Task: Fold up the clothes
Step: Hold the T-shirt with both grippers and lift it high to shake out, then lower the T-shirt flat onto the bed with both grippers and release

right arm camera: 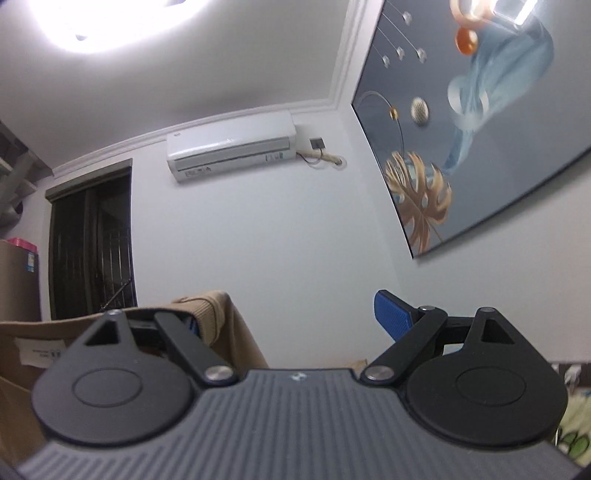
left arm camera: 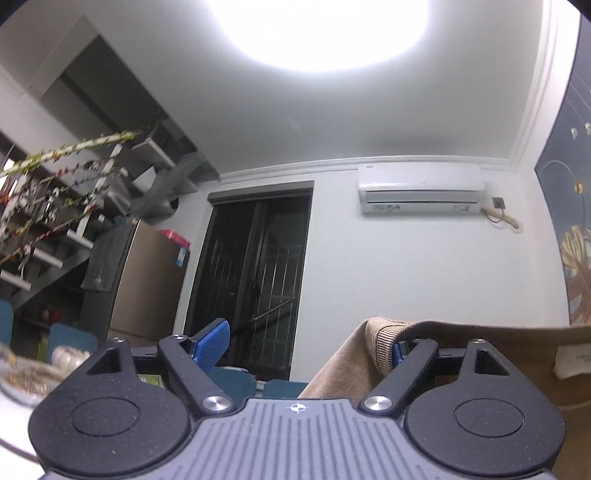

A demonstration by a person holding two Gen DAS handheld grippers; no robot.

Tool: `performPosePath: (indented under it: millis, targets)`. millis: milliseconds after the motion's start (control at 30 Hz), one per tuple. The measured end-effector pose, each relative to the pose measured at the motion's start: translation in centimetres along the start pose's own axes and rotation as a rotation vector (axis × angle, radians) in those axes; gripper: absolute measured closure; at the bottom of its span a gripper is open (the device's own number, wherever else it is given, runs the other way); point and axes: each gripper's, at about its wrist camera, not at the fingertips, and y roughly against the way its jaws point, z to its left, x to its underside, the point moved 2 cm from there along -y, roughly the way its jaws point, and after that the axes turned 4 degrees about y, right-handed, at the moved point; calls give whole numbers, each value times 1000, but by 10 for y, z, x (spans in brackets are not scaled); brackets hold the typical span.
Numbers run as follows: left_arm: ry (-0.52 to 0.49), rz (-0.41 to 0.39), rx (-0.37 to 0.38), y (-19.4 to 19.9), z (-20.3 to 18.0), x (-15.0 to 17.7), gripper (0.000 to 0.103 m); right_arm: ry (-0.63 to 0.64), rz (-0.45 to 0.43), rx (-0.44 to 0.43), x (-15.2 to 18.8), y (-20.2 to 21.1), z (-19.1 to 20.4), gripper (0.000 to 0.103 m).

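My left claw (left arm camera: 306, 345): jaws wide; tan sweater (left arm camera: 373, 350) draped over its right finger, stretching rightward.
My right claw (right arm camera: 295, 317): jaws wide; ribbed sweater hem hooked over its left finger.
Sweater: white label (left arm camera: 574, 360) showing.
Room: air conditioner (left arm camera: 421, 188), dark door (left arm camera: 255, 273).

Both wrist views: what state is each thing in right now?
Left gripper: jaws wide apart, tan garment draped over one finger.
Right gripper: jaws wide apart, garment hooked over one finger.
Tan garment: lifted, stretched between the grippers, white label showing.
Ceiling light: on.
Dark door: closed.
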Motion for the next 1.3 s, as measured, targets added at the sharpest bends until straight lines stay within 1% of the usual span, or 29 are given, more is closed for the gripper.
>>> performPosePath:
  millis: [100, 133, 200, 267, 367, 467, 567, 633, 800, 900, 933, 1000, 1033, 1100, 1167, 1200, 1267, 1300]
  targets:
    - [-14, 66, 16, -21, -12, 15, 20, 29, 26, -1, 8, -20, 2, 14]
    - [-22, 87, 19, -32, -17, 28, 20, 31, 50, -2, 17, -33, 2, 14]
    - [-43, 126, 23, -58, -28, 61, 20, 27, 112, -8, 43, -65, 2, 14]
    - [-82, 139, 9, -82, -39, 100, 20, 19, 178, -15, 72, -98, 4, 14]
    - [-98, 211, 1, -130, -53, 168, 19, 30, 272, -2, 129, -149, 7, 14]
    - [-96, 297, -9, -180, -64, 248, 19, 86, 351, 15, 210, -206, 6, 14]
    - [-116, 365, -24, -222, -77, 347, 18, 157, 402, 30, 297, -252, 3, 15]
    - [-130, 422, -27, -248, -87, 418, 18, 186, 460, 35, 364, -282, -4, 15]
    - [-181, 589, -10, -294, -106, 589, 18, 159, 655, 47, 522, -346, -25, 15]
    - [-212, 687, -9, -318, -107, 671, 19, 149, 767, 59, 600, -367, -32, 15]
    - [-219, 722, -11, -319, -110, 694, 19, 147, 801, 62, 622, -372, -34, 15]
    - [-231, 788, -13, -327, -104, 727, 20, 142, 866, 52, 651, -380, -38, 15]
    - [-240, 823, -12, -331, -101, 741, 21, 144, 909, 33, 660, -384, -39, 15]
    - [-278, 927, 13, -334, -97, 759, 21, 146, 994, -5, 679, -392, -41, 15]
    - [-354, 1012, 44, -345, -93, 762, 22, 169, 1083, -74, 692, -395, -36, 15]
    - [-391, 1049, 73, -348, -95, 762, 22, 181, 1122, -117, 695, -396, -31, 15]
    - [-445, 1112, 137, -349, -99, 758, 22, 188, 1168, -200, 690, -399, -20, 15]
    - [-436, 1134, 164, -348, -98, 752, 19, 177, 1163, -224, 683, -397, -16, 15]
